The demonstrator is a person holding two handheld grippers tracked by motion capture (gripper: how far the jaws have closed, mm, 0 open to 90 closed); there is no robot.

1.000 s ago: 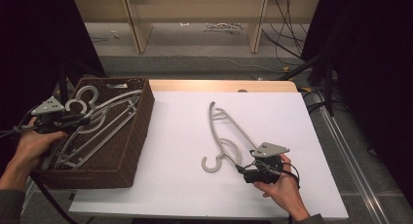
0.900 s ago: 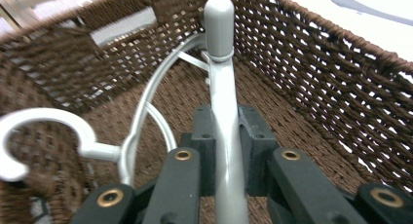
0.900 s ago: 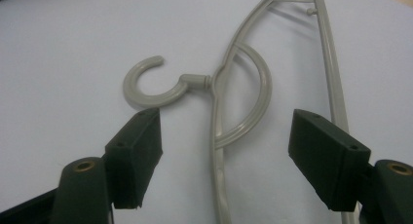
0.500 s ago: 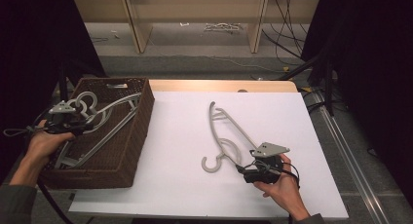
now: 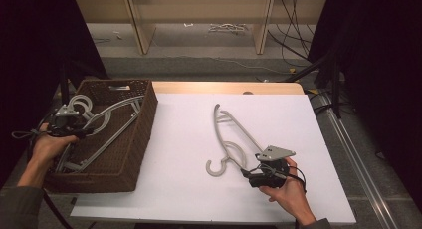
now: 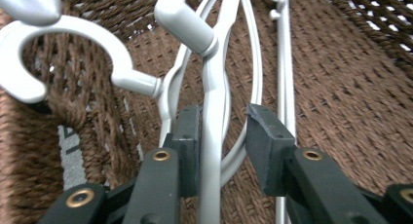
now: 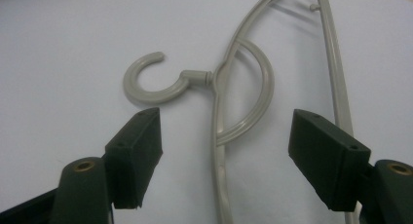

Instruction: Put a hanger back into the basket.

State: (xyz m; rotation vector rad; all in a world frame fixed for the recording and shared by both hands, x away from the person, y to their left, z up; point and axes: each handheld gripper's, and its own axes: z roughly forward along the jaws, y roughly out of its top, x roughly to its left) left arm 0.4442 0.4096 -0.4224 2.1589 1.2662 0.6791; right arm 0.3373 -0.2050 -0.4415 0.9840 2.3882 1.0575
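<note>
Inside the basket (image 5: 142,127) at the table's left edge, the left gripper (image 6: 223,136) has just been opening around a hanger (image 6: 214,151), seemingly releasing it onto others. Near the front edge, the right gripper (image 7: 226,156) straddles the last hanger (image 7: 243,87), wide open, not yet gripping.

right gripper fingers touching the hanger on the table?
Apart. Right gripper view: the fingers stand wide on either side of the grey hanger, bare table visible between each and the hanger.
</note>
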